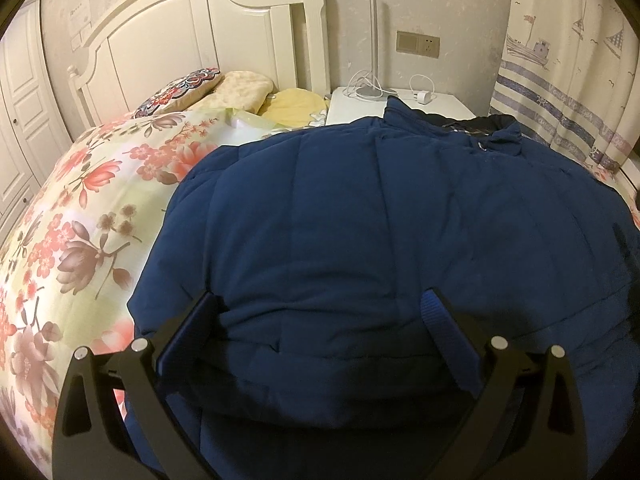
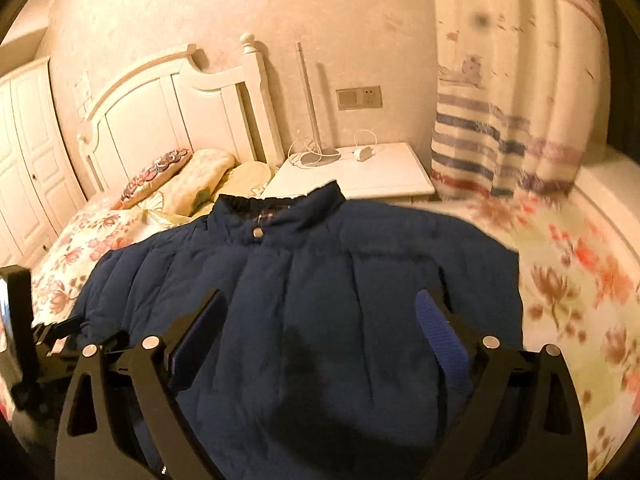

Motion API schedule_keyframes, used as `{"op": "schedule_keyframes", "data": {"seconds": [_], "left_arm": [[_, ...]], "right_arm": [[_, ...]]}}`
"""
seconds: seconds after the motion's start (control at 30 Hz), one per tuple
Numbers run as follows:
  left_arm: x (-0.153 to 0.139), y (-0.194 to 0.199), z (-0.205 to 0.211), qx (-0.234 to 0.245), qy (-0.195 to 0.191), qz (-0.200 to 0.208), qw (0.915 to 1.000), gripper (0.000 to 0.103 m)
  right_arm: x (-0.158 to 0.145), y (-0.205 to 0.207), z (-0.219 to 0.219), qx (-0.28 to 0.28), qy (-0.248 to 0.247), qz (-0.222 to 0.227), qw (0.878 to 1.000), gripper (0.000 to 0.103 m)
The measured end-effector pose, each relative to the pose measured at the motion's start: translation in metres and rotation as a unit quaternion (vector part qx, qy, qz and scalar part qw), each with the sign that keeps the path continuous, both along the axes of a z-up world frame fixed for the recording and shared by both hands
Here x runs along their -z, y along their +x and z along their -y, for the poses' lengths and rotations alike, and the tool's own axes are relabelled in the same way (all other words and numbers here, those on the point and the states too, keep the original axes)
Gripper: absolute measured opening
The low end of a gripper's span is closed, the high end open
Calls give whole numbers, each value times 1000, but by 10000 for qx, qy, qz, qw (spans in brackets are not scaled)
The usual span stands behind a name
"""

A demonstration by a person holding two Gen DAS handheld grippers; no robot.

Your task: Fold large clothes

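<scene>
Navy padded jacket (image 2: 320, 300) lies flat on the bed (image 2: 568, 272), collar away from us, hem nearest. We hold both grippers spread and empty over that hem: left gripper (image 1: 320, 312), right gripper (image 2: 324, 312).

Both of your wrist views show strong fisheye bending, with dark vignetted corners. The left wrist view is evenly lit, cool and sharp; the headboard (image 1: 192, 36) curves with the lens. The right wrist view carries a warm orange cast, and motion blur smears the curtain (image 2: 500, 120) and floral bedspread (image 2: 580, 280). A soft dark shadow lies on the navy jacket (image 2: 304, 344) there.
</scene>
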State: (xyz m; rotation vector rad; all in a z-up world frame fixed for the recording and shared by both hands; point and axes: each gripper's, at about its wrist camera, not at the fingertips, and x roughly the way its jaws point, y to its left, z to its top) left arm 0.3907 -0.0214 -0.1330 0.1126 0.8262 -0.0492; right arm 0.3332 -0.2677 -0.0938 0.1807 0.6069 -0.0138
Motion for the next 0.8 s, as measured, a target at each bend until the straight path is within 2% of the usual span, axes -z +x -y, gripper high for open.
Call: {"op": "schedule_keyframes", "data": {"seconds": [0.07,0.13,0.17,0.3,0.47,0.53,0.57,0.6,0.67,0.7,0.8], "left_arm": [[0,0,0,0,0,0,10000,101],[0,0,0,2,0,-1,10000,101],[0,0,0,4,-3,3,10000,101],[0,0,0,0,-3,-4,10000,101],[0,0,0,0,-6,-5,10000,101],[0,0,0,0,-4,-5,10000,101],[0,0,0,3,-9,-4,10000,101],[0,0,0,3,-6,-1,10000,101],[0,0,0,-2,-6,3,10000,101],[1,0,1,-3,-12,-6,10000,101],[1,1,0,-2,-14,-6,10000,101]], "right_arm": [[5,15,-8,-65,-260,-226,9994,95],[29,40,-14,-172,-495,-959,9940,96],[41,46,-13,-223,-477,-1141,9921,99],[39,43,-8,-207,-281,-1132,9930,99],[15,1,-3,-44,99,-523,9986,99],[22,-2,-4,20,-173,-675,9976,99],[34,5,-3,43,-333,-1006,9944,99],[48,12,2,-52,-166,-1331,9910,99],[49,14,14,-71,256,-1407,9897,99],[50,15,16,-79,317,-1427,9892,99],[51,17,12,-70,196,-1445,9893,99]]}}
